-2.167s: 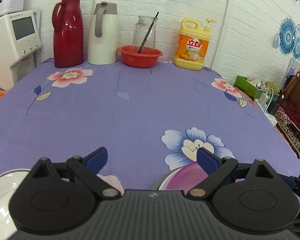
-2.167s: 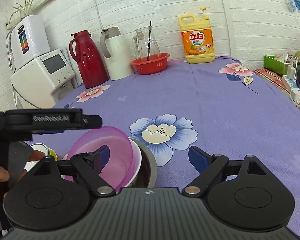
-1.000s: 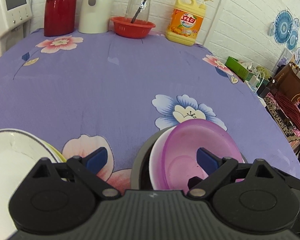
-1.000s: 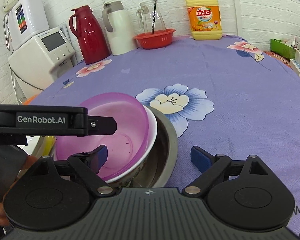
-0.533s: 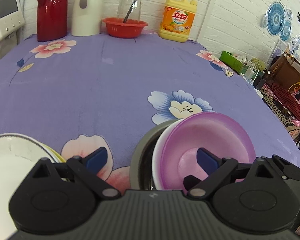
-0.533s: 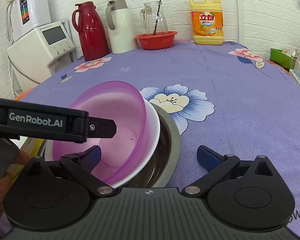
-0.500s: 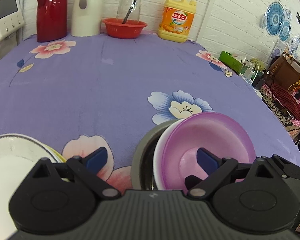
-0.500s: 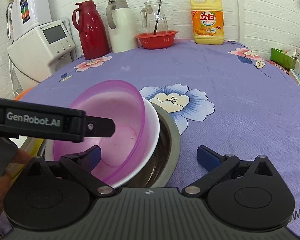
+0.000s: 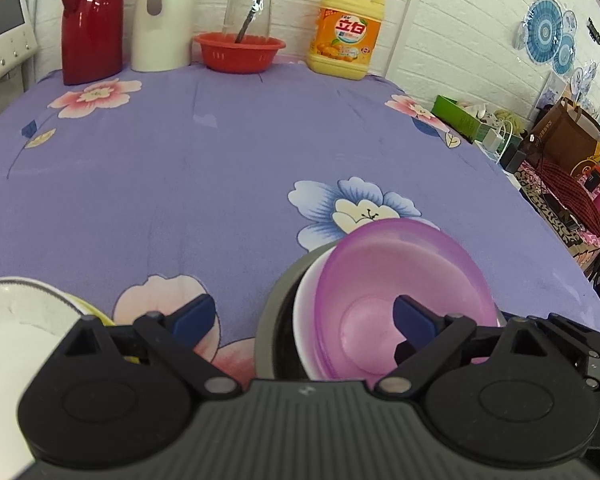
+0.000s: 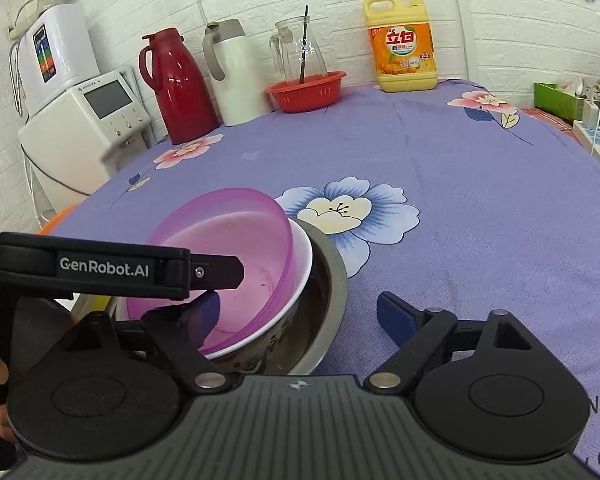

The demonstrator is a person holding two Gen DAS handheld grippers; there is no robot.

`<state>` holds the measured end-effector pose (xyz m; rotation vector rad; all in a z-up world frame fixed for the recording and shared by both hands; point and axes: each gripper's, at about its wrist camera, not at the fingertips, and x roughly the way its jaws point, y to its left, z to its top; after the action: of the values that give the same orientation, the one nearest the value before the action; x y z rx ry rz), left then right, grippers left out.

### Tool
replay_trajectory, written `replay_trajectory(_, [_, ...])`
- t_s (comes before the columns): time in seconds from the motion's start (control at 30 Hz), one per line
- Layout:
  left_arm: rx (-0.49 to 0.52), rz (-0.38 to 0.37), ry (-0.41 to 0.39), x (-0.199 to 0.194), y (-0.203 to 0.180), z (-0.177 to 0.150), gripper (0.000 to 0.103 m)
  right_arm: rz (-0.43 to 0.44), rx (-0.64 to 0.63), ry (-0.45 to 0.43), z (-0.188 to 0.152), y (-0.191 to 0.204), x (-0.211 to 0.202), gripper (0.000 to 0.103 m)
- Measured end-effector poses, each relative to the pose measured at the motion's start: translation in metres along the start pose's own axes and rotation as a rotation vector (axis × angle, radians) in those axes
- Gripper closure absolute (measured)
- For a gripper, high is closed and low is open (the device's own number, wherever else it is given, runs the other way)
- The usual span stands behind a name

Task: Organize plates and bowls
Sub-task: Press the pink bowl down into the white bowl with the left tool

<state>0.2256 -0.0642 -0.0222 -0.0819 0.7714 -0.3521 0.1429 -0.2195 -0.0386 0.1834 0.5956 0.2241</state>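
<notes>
A purple plastic bowl [image 9: 400,280] sits tilted inside a white bowl [image 9: 306,316], and both rest in a steel bowl [image 9: 270,320] near the table's front edge. The stack also shows in the right wrist view: purple bowl [image 10: 236,240], white bowl [image 10: 300,272], steel bowl [image 10: 332,280]. My left gripper [image 9: 302,318] is open, its right finger over the purple bowl. My right gripper [image 10: 300,314] is open, its left finger inside the purple bowl. A white plate [image 9: 8,320] on a yellow one lies at the left.
A purple flowered cloth [image 9: 180,168] covers the table. At the back stand a red flask [image 9: 90,20], a white flask [image 9: 162,16], a red basket [image 9: 238,52] with a glass jar, and a yellow detergent bottle [image 9: 346,36]. A white appliance [image 10: 84,132] stands left.
Both grippers have come in over the stacked bowls since the earliest frames. In the last half second the views barely shift. Both stay open.
</notes>
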Motion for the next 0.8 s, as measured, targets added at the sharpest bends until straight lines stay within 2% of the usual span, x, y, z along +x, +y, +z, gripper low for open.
replay_trajectory(0.1, [0.015, 0.016, 0.004, 0.001, 0.000, 0.000, 0.013, 0.021, 0.001, 0.008, -0.001, 0.003, 0.003, 0.000])
replay_trajectory(0.17, [0.033, 0.013, 0.005, -0.001, -0.001, -0.001, 0.020, 0.047, -0.008, 0.021, -0.002, 0.006, 0.006, 0.002])
replay_trajectory(0.2, [0.034, 0.003, -0.002, -0.003, 0.000, -0.003, 0.026, 0.063, -0.006, 0.024, -0.003, 0.007, 0.006, 0.009])
replay_trajectory(0.23, [0.038, -0.005, -0.008, -0.006, -0.001, -0.004, 0.031, 0.066, -0.001, 0.022, -0.003, 0.008, 0.006, 0.009])
replay_trajectory(0.3, [0.033, -0.019, -0.015, -0.010, -0.003, -0.008, 0.048, 0.061, 0.003, 0.016, -0.004, 0.008, 0.006, 0.009])
replay_trajectory(0.33, [0.037, -0.011, -0.022, -0.011, -0.007, -0.009, 0.051, 0.056, 0.009, 0.015, -0.003, 0.009, 0.006, 0.009])
replay_trajectory(0.37, [0.050, -0.017, -0.026, -0.011, -0.012, -0.010, 0.063, 0.046, 0.008, 0.017, -0.003, 0.011, 0.006, 0.010])
replay_trajectory(0.43, [0.029, -0.008, -0.021, -0.010, -0.016, -0.008, 0.063, 0.017, 0.005, 0.020, -0.002, 0.015, 0.004, 0.009])
replay_trajectory(0.6, [0.014, -0.036, -0.017, -0.010, -0.017, -0.009, 0.062, 0.001, 0.016, 0.016, -0.006, 0.013, -0.001, 0.009])
replay_trajectory(0.8, [-0.052, -0.066, -0.020, -0.018, -0.016, -0.008, 0.062, -0.036, 0.000, -0.005, -0.002, 0.020, -0.009, 0.007])
